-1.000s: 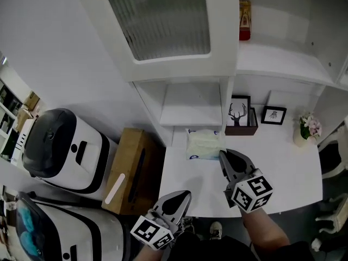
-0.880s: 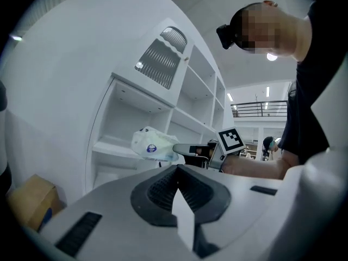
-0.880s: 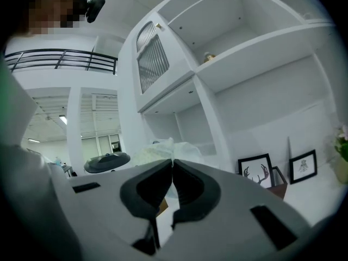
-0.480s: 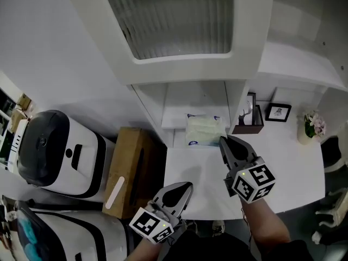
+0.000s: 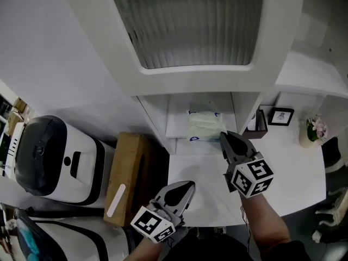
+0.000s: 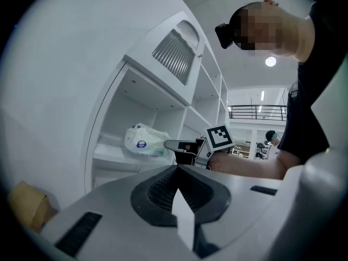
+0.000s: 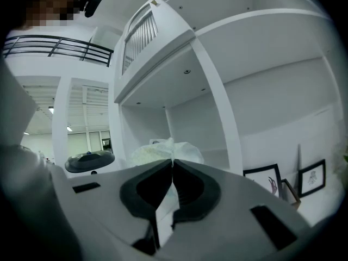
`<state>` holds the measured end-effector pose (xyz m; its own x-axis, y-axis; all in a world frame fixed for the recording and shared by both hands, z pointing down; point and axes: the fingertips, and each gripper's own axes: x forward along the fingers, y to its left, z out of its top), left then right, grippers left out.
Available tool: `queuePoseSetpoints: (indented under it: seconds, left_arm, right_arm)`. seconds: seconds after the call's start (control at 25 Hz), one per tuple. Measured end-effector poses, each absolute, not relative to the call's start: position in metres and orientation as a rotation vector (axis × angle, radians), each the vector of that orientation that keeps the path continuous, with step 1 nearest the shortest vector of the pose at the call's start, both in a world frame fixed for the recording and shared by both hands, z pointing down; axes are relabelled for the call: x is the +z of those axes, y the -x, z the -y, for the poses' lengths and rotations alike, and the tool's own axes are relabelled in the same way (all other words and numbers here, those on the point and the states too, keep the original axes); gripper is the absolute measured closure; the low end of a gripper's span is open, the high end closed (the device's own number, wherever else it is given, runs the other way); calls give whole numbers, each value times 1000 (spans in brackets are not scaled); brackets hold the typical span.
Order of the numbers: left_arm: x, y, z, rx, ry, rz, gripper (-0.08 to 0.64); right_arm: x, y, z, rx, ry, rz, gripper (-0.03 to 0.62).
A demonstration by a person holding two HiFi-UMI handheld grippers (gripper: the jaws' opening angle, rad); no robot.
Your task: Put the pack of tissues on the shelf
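The pack of tissues [image 5: 205,125], white-green in clear wrap, lies on the low shelf [image 5: 176,118] inside the white cubby. My right gripper [image 5: 223,136] is shut on the wrap at the pack's near right edge. In the right gripper view the pack [image 7: 163,150] bulges just past the closed tips of the right gripper [image 7: 173,161]. The left gripper view shows the pack [image 6: 144,141] on the shelf board [image 6: 109,156] with the right gripper [image 6: 171,144] at its side. My left gripper [image 5: 182,188] is shut with nothing in it, low over the white table [image 5: 293,167].
A cabinet with a ribbed door [image 5: 190,26] overhangs the cubby. Small picture frames [image 5: 281,116] and a flower vase [image 5: 312,132] stand at the table's back right. A cardboard box [image 5: 128,173] and a white-and-black appliance [image 5: 49,156] sit to the left.
The right gripper has carried the pack from the table's back edge up and forward onto the low shelf. The left gripper has stayed low at the front.
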<state>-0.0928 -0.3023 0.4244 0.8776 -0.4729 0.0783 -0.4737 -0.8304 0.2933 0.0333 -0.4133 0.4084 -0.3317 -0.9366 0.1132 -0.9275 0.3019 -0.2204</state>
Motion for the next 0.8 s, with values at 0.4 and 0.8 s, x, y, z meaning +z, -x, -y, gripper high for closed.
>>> queuePoseSetpoints:
  seconds: [0.4,0.8]
  left_arm:
    - [433,97,319,20,-2749,637,555]
    - [437,108,324,38,-2756,592,555]
  right_arm:
    - [422,-29,443,-413,1867,-2474,585]
    - [429,-23,463,-419,1949,-2461,584]
